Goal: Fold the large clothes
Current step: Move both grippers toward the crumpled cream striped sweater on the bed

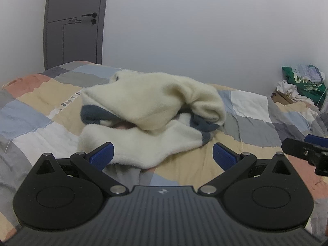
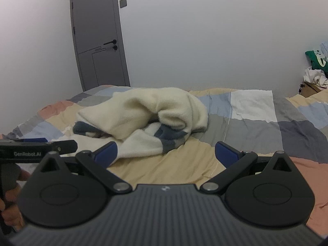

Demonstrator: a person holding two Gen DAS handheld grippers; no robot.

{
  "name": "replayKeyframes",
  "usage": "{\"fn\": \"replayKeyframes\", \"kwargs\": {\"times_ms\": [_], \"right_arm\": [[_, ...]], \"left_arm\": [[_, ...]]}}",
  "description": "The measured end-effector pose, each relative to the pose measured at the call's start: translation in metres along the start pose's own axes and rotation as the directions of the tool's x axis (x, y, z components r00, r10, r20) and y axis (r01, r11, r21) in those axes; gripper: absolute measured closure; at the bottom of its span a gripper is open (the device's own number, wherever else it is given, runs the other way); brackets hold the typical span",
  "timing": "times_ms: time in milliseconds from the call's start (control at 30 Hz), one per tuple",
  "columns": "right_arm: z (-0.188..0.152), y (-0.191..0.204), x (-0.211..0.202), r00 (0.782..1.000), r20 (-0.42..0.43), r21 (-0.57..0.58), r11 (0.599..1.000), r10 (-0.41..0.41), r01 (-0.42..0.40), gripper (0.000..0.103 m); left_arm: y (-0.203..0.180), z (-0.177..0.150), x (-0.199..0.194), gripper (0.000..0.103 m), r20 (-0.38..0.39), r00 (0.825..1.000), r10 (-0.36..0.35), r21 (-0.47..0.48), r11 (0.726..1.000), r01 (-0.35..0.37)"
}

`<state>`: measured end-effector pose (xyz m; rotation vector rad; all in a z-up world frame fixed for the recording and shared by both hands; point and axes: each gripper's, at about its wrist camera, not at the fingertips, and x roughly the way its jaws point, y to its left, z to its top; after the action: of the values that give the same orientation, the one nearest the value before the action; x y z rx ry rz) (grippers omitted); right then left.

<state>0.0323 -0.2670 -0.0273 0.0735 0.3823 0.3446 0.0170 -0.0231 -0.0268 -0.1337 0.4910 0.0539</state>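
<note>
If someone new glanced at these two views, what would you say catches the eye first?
A crumpled cream fleece garment with dark blue patches lies heaped mid-bed on a patchwork quilt of beige, grey, blue and pink blocks. In the foreground the left gripper and right gripper both gape open just short of it, holding nothing. Behind, a grey door stands shut in the white wall.

Fleece garment (image 1: 151, 110): cream w/ dark blue patches. Under it, bedcover (image 1: 254, 112): patchwork of beige, grey, lt blue, white, salmon. Behind it, door (image 1: 73, 20): grey.
</note>
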Motion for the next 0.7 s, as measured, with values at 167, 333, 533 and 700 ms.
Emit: {"fn": "replayKeyframes", "kwargs": {"times_ms": [167, 333, 533, 700], "right_arm": [[0.003, 0.003, -0.003, 1.000, -0.002, 0.002, 1.000, 0.000, 0.000, 0.000], [0.009, 0.011, -0.013, 1.000, 0.017, 0.007, 1.000, 0.001, -0.001, 0.000], [0.012, 0.022, -0.019, 1.000, 0.022, 0.007, 1.000, -0.013, 0.013, 0.000], [0.013, 0.025, -0.023, 0.998, 0.020, 0.047, 0.997, -0.067, 0.066, 0.000]], "left_arm": [[0.004, 0.002, -0.001, 0.000, -0.023, 0.999, -0.030, -0.038, 0.999, 0.029], [0.006, 0.002, -0.009, 0.000, -0.008, 0.999, -0.032, -0.044, 0.999, 0.031], [0.001, 0.004, -0.022, 0.000, 0.013, 1.000, -0.028, 0.003, 1.000, 0.028], [0.000, 0.005, -0.031, 0.000, 0.013, 0.998, -0.067, -0.002, 0.998, 0.067]]}}
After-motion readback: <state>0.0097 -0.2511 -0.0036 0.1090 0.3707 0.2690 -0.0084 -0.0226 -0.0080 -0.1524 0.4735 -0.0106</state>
